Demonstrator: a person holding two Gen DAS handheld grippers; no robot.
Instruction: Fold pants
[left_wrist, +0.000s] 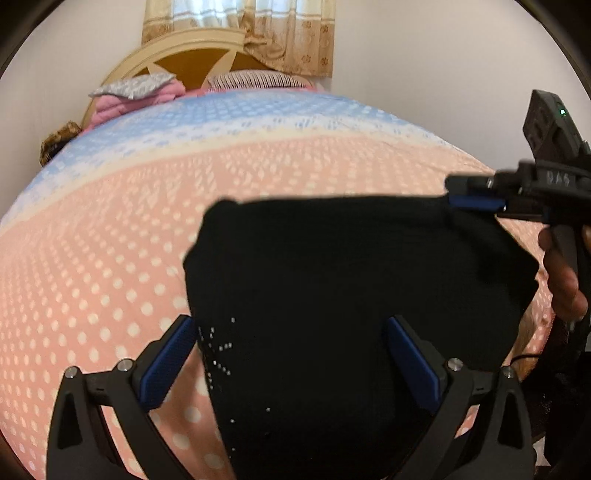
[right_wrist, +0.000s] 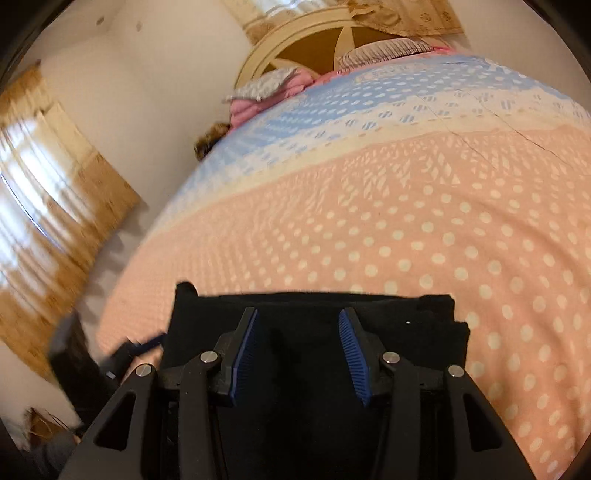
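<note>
Your right hand-held gripper (right_wrist: 298, 354) sits at bottom centre, its blue pads (right_wrist: 245, 354) apart with nothing pinched between them. Black pants (right_wrist: 314, 306) lie folded beneath it on the bed (right_wrist: 406, 221), whose spotted pink cover fills the right. A curtain (right_wrist: 55, 221) blurs at left.

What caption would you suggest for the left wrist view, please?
Black pants lie folded on a polka-dot bedspread between both grippers.
</note>
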